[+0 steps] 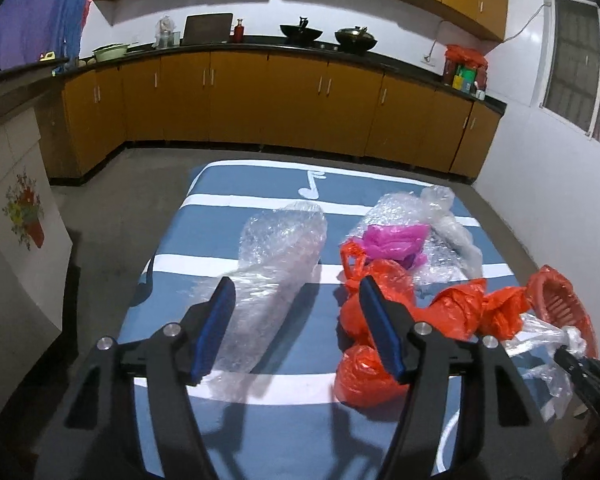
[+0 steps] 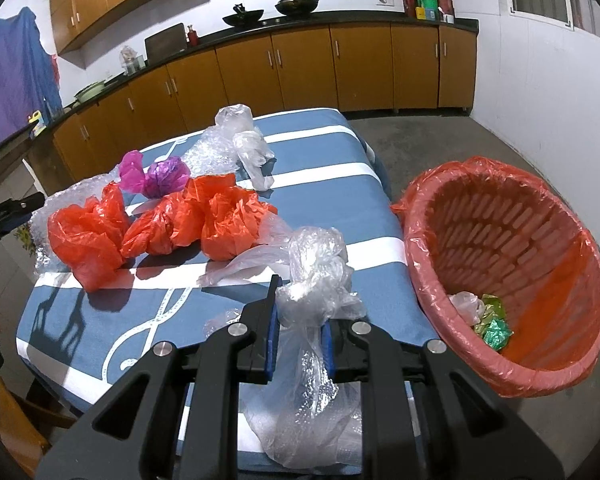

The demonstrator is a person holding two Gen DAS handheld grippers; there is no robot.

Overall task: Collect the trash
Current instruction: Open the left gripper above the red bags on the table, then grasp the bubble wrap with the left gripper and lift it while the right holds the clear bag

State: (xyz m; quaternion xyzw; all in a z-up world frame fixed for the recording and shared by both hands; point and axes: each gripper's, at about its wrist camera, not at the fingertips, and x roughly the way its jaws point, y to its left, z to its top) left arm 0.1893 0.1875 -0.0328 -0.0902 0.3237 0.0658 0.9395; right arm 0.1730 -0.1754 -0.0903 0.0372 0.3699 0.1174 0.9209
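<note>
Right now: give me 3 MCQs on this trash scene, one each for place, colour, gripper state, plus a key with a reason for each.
1. Where does the lined basket stand?
A. on the table
B. beside the table's right edge
C. on the counter

2. What colour is the basket's liner?
A. orange-red
B. blue
C. black

3. What is the right gripper doing?
A. open and empty
B. gripping an orange bag
C. shut on clear crumpled plastic

Key:
1 B: in the right wrist view the basket sits off the striped cloth, with floor behind it.
2 A: orange-red film folds over the rim.
3 C: both blue pads press the clear wad, which bulges above and hangs below them.
</note>
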